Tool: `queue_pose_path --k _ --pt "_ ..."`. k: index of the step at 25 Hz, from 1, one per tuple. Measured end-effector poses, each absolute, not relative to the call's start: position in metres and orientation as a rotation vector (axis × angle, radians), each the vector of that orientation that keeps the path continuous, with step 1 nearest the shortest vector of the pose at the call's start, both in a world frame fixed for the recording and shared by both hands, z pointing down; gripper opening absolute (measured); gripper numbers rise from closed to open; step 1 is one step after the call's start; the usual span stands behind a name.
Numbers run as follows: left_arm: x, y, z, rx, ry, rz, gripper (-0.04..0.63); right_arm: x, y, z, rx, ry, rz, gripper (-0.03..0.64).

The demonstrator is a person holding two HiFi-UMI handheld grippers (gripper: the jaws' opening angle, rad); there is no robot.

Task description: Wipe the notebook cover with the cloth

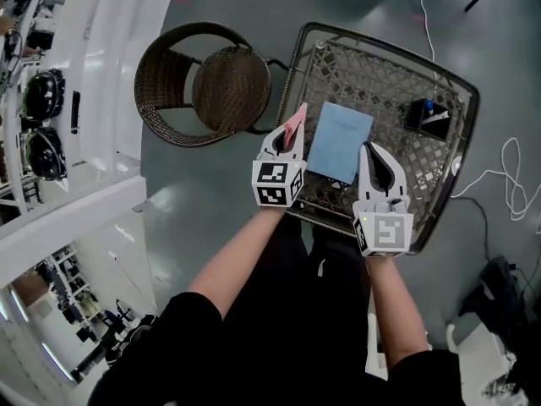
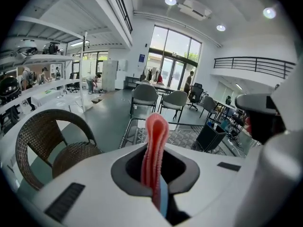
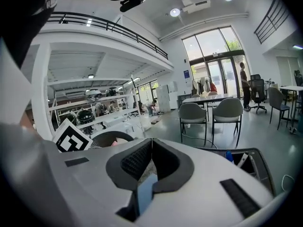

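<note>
Between the jaws of the left gripper [image 1: 289, 140] a pink cloth [image 2: 155, 143] is pinched, with a fold of it standing up past the tips. Just to that gripper's right, and seemingly lower, the blue notebook [image 1: 340, 142] lies flat on a wicker table [image 1: 385, 70]. On the notebook's other side, the right gripper [image 3: 151, 142] has its jaws pressed together with nothing caught in them. Blue cover shows through the gap under its tips, so it sits over the notebook's near right corner; whether it touches I cannot tell. Wiping looks not yet begun. To do it well, I judge, lay the cloth flat on the cover, let the right gripper pin that corner, and stroke away from the pinned point so the notebook neither slides nor lifts
</note>
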State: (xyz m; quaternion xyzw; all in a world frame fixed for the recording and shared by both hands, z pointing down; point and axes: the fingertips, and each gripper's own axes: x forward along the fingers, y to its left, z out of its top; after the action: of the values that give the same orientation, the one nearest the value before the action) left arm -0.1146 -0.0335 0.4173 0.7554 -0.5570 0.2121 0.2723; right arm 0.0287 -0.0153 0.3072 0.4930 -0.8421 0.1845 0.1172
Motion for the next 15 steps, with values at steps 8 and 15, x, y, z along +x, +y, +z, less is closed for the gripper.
queue_pose_path --k 8,15 --pt "-0.103 -0.058 0.495 1.949 -1.417 0.655 0.02 0.033 -0.041 0.361 1.429 -2.431 0.536 0.031" --pt "-0.089 -0.076 0.532 1.949 -1.356 0.691 0.02 0.045 -0.04 0.394 1.435 -2.388 0.561 0.031"
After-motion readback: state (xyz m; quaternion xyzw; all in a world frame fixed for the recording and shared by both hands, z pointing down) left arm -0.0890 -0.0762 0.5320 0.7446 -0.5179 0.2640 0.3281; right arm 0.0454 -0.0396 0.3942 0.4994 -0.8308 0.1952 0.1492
